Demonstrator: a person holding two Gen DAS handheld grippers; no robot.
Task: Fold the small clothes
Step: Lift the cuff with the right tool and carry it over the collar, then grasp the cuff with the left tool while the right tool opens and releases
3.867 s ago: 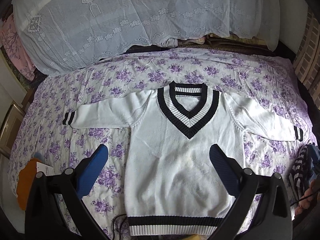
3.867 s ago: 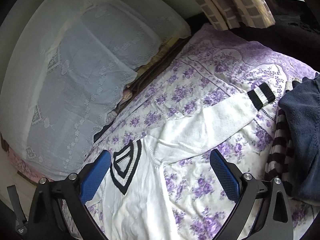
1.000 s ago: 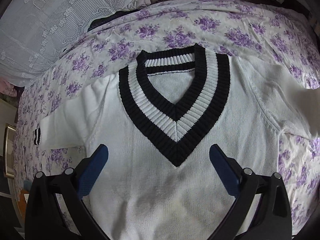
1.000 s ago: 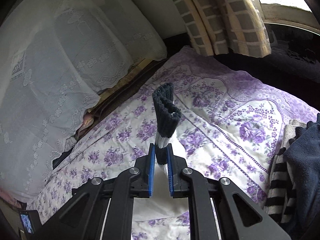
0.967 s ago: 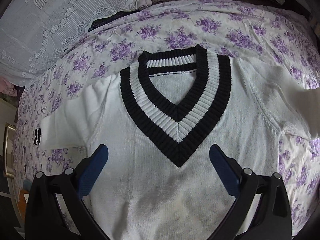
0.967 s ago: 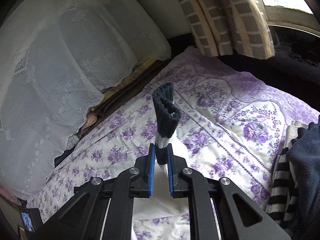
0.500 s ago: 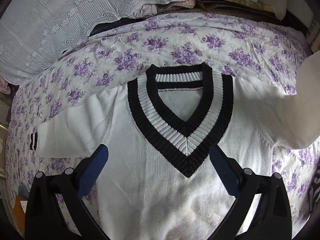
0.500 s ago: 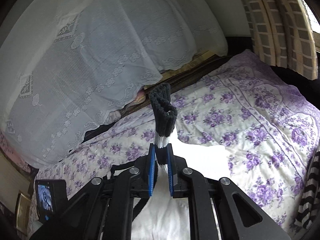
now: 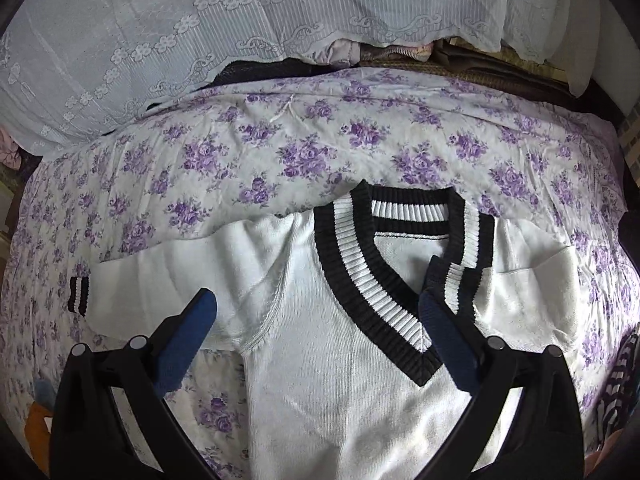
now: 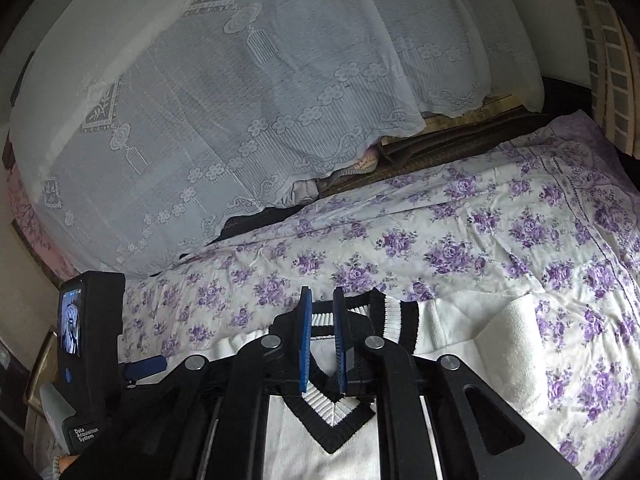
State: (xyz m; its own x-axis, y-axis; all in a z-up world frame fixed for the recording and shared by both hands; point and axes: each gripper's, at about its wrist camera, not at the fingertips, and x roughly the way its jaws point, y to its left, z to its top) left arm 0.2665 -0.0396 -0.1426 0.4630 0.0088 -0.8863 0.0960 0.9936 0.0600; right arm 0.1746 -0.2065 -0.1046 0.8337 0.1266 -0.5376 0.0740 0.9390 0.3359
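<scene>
A white sweater (image 9: 352, 392) with a black-and-white striped V-neck lies flat on the floral bedsheet (image 9: 304, 152). Its right sleeve (image 9: 528, 296) is folded inward, the striped cuff (image 9: 452, 284) lying by the collar. The left sleeve (image 9: 160, 280) lies stretched out to the left. My left gripper (image 9: 316, 344) is open and empty, hovering over the chest. My right gripper (image 10: 320, 340) hovers above the collar (image 10: 332, 408), its jaws slightly apart with nothing between them. The folded sleeve also shows in the right wrist view (image 10: 516, 356).
A lace-covered pile of bedding (image 9: 240, 20) rises behind the bed. Striped and dark clothes (image 9: 616, 392) lie at the right edge. An orange object (image 9: 36, 428) sits at the lower left. The left gripper's handle with its small screen (image 10: 72, 328) shows left in the right wrist view.
My right gripper carried the right cuff over to the collar and let it go; the sleeve now lies folded across the chest. My left gripper shifted left and pulled back a little.
</scene>
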